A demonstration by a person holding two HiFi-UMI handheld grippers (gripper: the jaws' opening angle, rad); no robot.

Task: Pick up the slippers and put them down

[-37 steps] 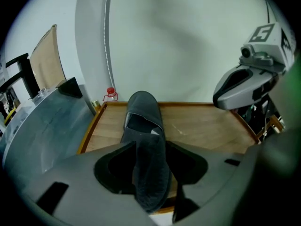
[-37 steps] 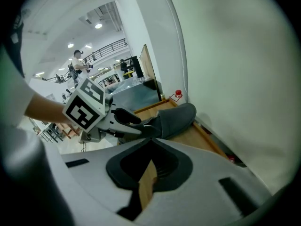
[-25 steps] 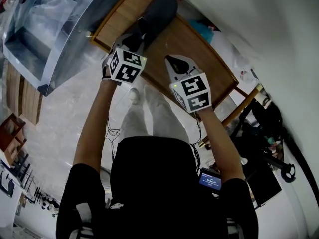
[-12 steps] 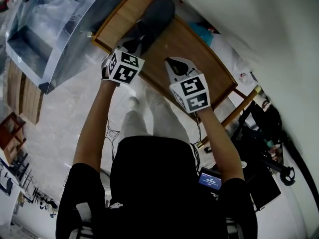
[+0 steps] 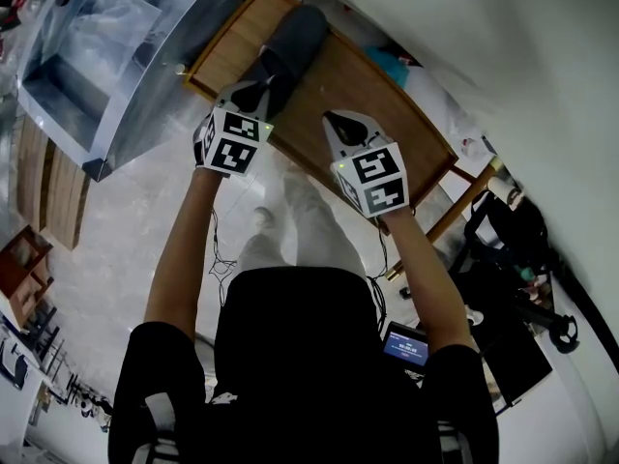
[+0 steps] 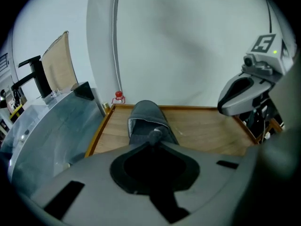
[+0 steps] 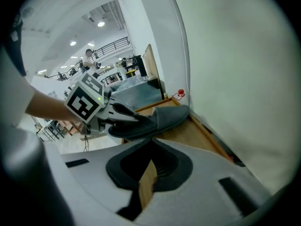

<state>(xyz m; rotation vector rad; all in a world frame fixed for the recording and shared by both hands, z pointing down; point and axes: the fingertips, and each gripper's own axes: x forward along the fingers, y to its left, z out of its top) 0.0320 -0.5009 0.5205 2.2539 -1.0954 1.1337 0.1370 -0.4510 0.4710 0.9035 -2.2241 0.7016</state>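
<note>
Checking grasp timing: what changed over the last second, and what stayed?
The left gripper is closing its jaws on the heel of the grey slipper, which sits between them, and has begun raising it off the wooden table. The right gripper stayed where it was, holding nothing.

In the left gripper view, bare counter [image 6: 207,131] lies free at 3 o'clock of the slipper [image 6: 146,121]; the wall [image 6: 188,46] blocks 12 o'clock, a clear box [image 6: 47,135] crowds 9 o'clock, the right tool [image 6: 225,105] overhangs 2 o'clock
</note>
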